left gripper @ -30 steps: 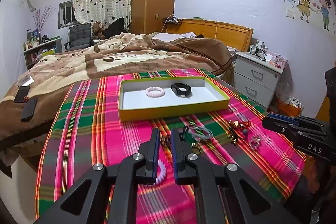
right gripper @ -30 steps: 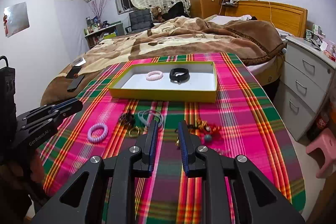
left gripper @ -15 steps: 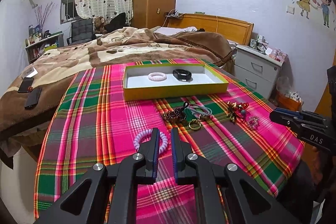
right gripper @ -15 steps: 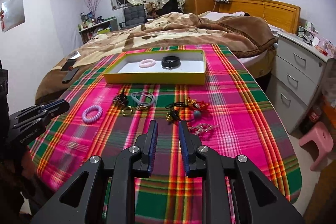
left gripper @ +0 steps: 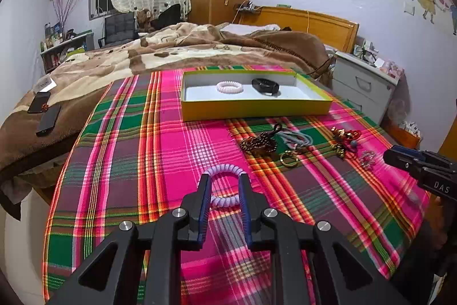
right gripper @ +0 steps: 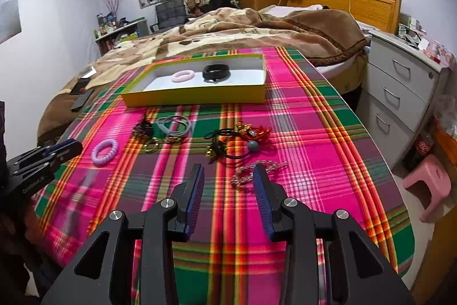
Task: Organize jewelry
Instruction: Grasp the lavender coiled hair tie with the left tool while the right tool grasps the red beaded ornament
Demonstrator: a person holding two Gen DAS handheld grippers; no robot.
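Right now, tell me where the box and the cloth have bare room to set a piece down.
In the yellow box, the floor is bare right of the black band and left of the pink coil tie. On the plaid cloth, the stretch left of the purple coil tie is free. Between box and right gripper, jewelry crowds the cloth.

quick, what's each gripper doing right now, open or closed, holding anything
Left gripper: open, fingers either side of the purple spiral hair tie, not gripping it.
Right gripper: open, holding nothing, above the tablecloth.
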